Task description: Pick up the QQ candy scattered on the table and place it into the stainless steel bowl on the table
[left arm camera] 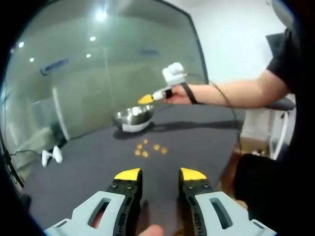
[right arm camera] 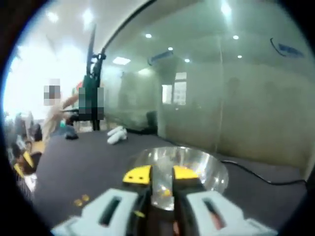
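Several yellow QQ candies (left arm camera: 148, 149) lie in a loose cluster on the dark grey table (left arm camera: 197, 137), ahead of my left gripper (left arm camera: 160, 174), which is open and holds nothing. Beyond them stands the stainless steel bowl (left arm camera: 134, 118). A hand holds my right gripper (left arm camera: 146, 99) just above the bowl's right rim. In the right gripper view, the right gripper (right arm camera: 162, 175) hangs over the bowl (right arm camera: 206, 167) with its jaws a narrow gap apart. A small yellow bit (right arm camera: 168, 192) shows in that gap, gripped or lying in the bowl I cannot tell. Two more candies (right arm camera: 81, 200) lie at lower left.
A white object (left arm camera: 51, 156) lies at the table's left side, seen also as a white object (right arm camera: 116, 135) beyond the bowl. A glass wall (left arm camera: 98, 73) backs the table. A black cable (right arm camera: 256, 176) runs right of the bowl. The person's arm (left arm camera: 236, 92) reaches over the table.
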